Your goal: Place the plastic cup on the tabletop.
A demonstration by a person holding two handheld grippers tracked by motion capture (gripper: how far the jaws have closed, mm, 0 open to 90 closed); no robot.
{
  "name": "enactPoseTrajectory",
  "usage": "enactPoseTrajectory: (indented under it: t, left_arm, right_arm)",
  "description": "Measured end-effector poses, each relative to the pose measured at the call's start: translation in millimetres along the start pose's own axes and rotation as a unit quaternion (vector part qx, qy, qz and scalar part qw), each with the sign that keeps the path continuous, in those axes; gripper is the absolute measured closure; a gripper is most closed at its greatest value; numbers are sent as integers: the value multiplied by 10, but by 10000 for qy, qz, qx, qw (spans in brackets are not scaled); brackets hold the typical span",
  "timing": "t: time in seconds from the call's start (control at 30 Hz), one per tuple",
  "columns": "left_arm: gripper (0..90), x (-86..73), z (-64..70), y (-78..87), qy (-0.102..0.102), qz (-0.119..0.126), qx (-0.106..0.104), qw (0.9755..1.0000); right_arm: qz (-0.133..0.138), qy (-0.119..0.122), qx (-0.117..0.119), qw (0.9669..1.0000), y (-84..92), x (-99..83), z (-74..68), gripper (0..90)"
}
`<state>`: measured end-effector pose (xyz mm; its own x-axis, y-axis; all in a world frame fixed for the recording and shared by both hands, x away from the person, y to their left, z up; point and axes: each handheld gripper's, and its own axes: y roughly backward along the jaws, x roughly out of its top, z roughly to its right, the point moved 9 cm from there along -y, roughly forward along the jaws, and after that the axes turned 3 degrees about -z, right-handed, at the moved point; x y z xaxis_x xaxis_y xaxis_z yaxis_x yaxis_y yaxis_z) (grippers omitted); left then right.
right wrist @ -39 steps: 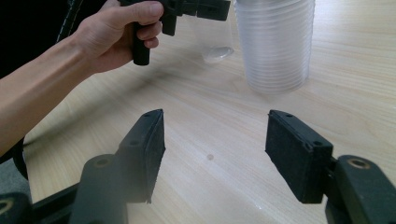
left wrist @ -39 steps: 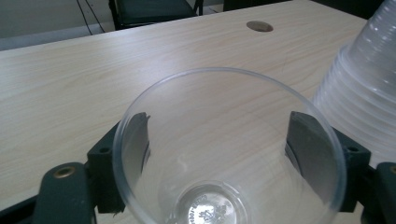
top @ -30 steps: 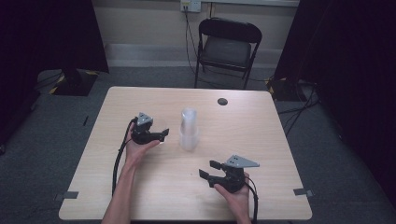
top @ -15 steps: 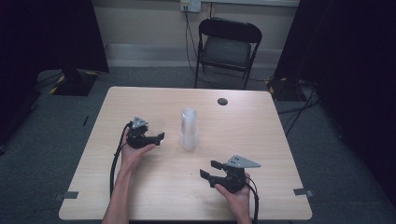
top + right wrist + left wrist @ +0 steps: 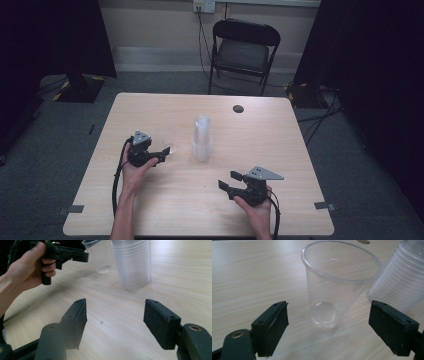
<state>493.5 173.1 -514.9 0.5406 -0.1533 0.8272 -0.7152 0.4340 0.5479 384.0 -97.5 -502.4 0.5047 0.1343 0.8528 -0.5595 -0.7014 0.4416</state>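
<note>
Here the left gripper [image 5: 328, 322] has its jaws spread wide, holding nothing, with one clear cup [image 5: 339, 282] upright on the table [image 5: 150, 110] just beyond them. Right of it stands one stack of cups [image 5: 202, 138]. The right gripper [image 5: 115, 322], near right, gapes wide and empty.

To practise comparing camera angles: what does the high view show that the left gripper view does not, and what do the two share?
High view alone: the folding chair, the right gripper held open above the table, and the person's forearms. Left gripper view alone: the single clear cup standing upright between the left gripper's open jaws, untouched. Both: the stack of cups and the wooden tabletop.
</note>
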Motion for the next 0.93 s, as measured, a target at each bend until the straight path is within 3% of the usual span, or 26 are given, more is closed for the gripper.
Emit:
enactPoseTrajectory:
  t: [0.2,0.33,0.47,0.57,0.7,0.73,0.8,0.83,0.87,0.93]
  left_arm:
    - [158,-87,104,197,-72,-19,-33,10000]
    - [163,-115,225,362,-17,182,-129,9997]
    - [164,-179,303,489,-123,231,-23,9997]
    - [164,-261,371,574,-32,303,-34,9995]
    - [164,-448,474,677,-172,242,-87,9995]
    - [163,-459,495,693,-125,316,-51,9994]
    - [161,-515,549,708,-154,344,-209,9991]
    - [160,-558,546,707,-207,259,-179,9993]
    - [161,-581,552,700,-93,290,-179,9994]
    - [160,-624,561,712,-1,330,-375,9988]
  right_arm:
    - [36,-66,-73,9999,37,-13,59,347]
    - [56,-96,-113,9999,53,-15,81,347]
    - [58,-99,-135,9998,69,-24,95,347]
    - [53,-129,-156,9998,73,-41,109,347]
    - [39,-135,-196,9997,80,-58,132,345]
    - [39,-126,-205,9997,82,-58,134,345]
    - [25,-126,-266,9996,80,-61,147,338]
    - [25,-97,-316,9995,80,-60,155,333]
    - [25,-72,-343,9994,84,-59,160,330]
    - [41,-90,-373,9993,89,-55,175,311]
